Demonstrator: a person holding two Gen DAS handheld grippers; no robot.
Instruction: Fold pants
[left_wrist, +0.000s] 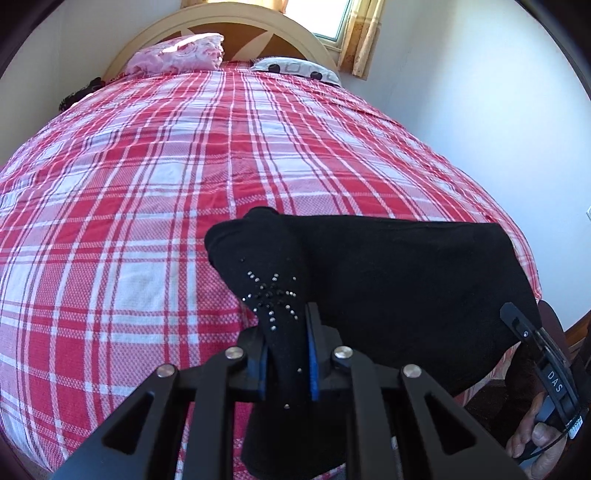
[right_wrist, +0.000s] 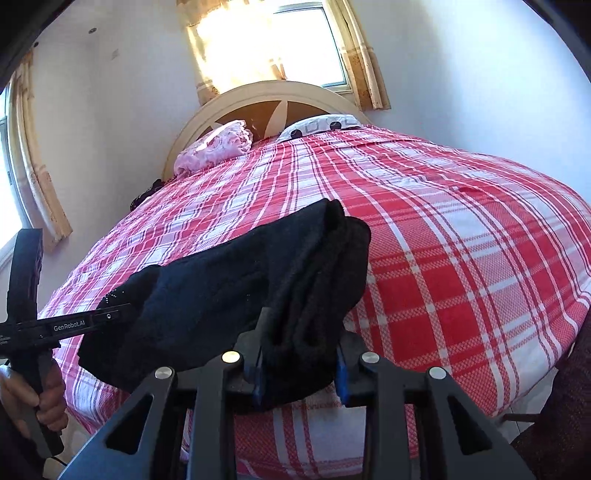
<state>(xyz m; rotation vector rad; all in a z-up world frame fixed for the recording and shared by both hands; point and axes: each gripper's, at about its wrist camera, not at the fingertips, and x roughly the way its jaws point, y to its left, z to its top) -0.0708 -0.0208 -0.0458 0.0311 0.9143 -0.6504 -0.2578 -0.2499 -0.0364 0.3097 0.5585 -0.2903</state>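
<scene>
Left gripper (left_wrist: 286, 354) angled down, pads clamped tight on a thin studded bit of the black pants (left_wrist: 388, 280). Right gripper (right_wrist: 299, 365) tilted down less steeply, pinching a thick bunched fold of the same pants w/ jaws partly apart. Pants hang stretched btwn both, just over near edge of the plaid bed (left_wrist: 147, 184). Far end: pink pillow (left_wrist: 177, 55), headboard (right_wrist: 258, 96), window (right_wrist: 288, 44).

I see strong daylight pouring through the window (right_wrist: 295, 44) far ahead of my fingers, blown out to white glare on the curtain (right_wrist: 229, 62). The bedspread (left_wrist: 147, 166) reads bright and sharp. The black pants (left_wrist: 388, 288) swallow detail between my fingers. Fisheye bending curves every edge, corners dark.
</scene>
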